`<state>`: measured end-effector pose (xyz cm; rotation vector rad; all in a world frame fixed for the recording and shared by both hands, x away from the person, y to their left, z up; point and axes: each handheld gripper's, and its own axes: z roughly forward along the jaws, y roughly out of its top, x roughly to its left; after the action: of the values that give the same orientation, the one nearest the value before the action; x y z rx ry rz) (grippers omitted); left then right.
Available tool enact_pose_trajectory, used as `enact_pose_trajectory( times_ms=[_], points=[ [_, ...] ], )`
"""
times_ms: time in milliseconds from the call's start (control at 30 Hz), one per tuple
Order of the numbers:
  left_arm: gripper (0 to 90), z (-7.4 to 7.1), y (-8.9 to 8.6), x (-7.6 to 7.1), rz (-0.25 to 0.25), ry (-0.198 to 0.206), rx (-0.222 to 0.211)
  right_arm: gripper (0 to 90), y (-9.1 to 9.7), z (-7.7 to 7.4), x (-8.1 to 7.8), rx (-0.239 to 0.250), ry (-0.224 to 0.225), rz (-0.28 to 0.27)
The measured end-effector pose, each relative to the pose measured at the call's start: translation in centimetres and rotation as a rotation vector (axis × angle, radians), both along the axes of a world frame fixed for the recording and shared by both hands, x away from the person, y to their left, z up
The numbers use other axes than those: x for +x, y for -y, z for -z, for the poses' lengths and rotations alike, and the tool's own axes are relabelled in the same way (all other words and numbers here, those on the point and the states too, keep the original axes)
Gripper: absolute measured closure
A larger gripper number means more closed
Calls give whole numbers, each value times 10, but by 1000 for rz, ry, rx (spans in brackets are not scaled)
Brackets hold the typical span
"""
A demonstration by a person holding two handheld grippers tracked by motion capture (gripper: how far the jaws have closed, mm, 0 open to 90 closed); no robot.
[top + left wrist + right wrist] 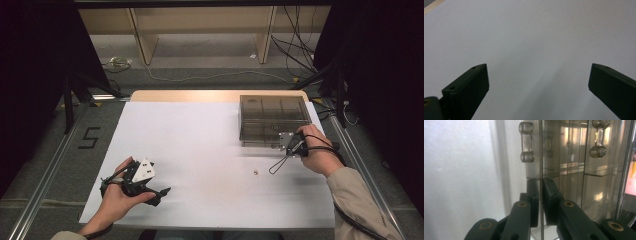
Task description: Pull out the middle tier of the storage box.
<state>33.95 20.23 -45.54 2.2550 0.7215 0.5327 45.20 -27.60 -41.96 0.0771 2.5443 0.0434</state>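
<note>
Both tools come first: our right tool (291, 146) is at the near edge of the box, and in the right gripper view its jaws are pressed together on a thin clear wall of that box, one jaw on each side of the pane; our left tool (150, 192) rests low over the near left part of the desk, jaws spread wide apart with nothing between them, as the left gripper view shows over bare white surface. We see the desk (200, 140) covered by a white sheet, with a strip of pale wood showing along its far edge. On its far right corner sits the smoky transparent box (272, 117), divided inside into compartments. Our right hand (317, 155) holds its tool just beside the box's near right corner. A small pale object (255, 173), too small to identify, lies on the sheet near that hand, apart from the box.
</note>
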Motion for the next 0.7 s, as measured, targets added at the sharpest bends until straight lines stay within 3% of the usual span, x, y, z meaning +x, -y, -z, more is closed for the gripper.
enact_pose_trajectory(
  times_ms=[467, 700],
  points=[
    [33, 0, 0, 0, 0, 1, -1, 823, 2, 0, 3, 27, -8, 29],
    [33, 0, 0, 0, 1, 2, 0, 802, 1, 1, 9, -2, -34, 31]
  ],
)
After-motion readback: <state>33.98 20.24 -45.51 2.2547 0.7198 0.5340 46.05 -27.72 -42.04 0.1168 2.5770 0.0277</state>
